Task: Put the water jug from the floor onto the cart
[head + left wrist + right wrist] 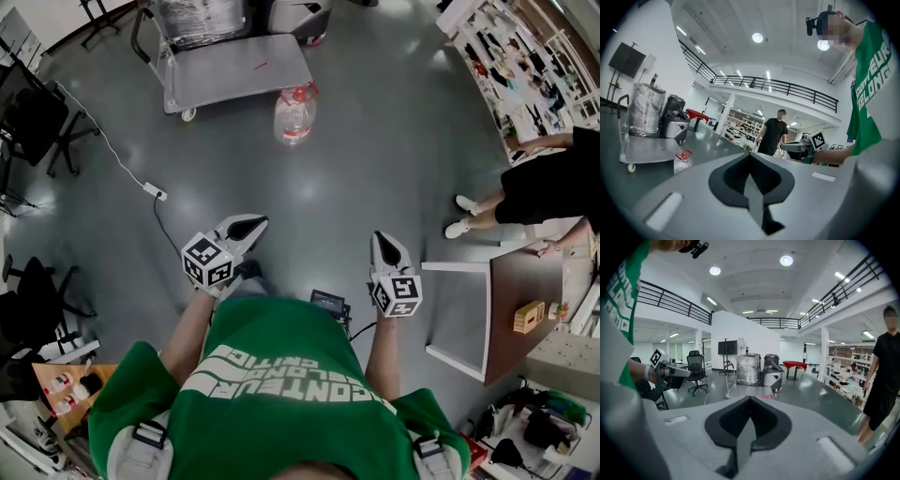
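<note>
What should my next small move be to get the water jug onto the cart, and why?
Probably carry the left tongs and right tongs forward toward the water jug. It stands on the floor beside the cart, well ahead of them, and both are shut and empty.

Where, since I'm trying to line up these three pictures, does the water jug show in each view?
Head view: the water jug is at top centre, just off the right corner of the cart.
Left gripper view: lower left, just right of the cart.
Right gripper view: only its red top seems to peek out at centre, in front of the cart.
Shared landmark: the cart.
</note>
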Available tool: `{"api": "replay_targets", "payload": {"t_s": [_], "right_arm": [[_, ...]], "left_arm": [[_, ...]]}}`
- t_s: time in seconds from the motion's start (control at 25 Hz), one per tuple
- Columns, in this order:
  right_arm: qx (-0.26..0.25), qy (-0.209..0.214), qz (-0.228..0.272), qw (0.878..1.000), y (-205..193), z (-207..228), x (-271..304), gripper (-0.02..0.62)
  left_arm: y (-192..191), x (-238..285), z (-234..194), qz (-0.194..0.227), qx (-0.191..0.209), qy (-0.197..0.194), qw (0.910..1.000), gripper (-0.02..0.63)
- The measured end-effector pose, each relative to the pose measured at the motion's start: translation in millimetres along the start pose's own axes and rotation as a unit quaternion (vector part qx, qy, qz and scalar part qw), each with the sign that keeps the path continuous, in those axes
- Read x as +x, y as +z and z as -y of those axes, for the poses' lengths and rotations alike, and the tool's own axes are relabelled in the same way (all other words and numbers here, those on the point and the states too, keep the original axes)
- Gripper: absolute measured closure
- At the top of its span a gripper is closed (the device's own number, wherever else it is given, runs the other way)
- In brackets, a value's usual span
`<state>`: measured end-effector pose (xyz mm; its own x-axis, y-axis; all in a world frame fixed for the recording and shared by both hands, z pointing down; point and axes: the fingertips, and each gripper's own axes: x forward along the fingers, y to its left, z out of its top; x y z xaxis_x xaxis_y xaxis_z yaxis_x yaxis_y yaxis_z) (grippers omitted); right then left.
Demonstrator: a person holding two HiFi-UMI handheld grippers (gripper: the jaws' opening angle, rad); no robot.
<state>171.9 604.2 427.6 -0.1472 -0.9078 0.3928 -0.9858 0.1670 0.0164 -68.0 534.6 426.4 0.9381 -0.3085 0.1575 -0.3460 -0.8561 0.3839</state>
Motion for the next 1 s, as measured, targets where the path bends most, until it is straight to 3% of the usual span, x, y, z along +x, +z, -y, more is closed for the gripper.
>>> {"api": "replay_targets", "payload": {"t_s": [0.52, 0.72, 1.0], "right_arm": [[-0.004, -0.003, -0.012, 1.000, 16, -37, 50, 0.604], [0.019, 0.001, -0.017, 1.000, 20, -21, 69, 0.604], [0.020, 0.036, -0.017, 0.999, 25, 2, 118, 0.604]], "left_arm": [[5, -22, -61, -0.010, -0.017, -0.011, 0.9997, 0.595], [13, -7, -70, -0.013, -0.019, -0.008, 0.9997, 0.595], [20, 20, -92, -0.014, -0.022, 0.013, 0.9996, 0.597]]}}
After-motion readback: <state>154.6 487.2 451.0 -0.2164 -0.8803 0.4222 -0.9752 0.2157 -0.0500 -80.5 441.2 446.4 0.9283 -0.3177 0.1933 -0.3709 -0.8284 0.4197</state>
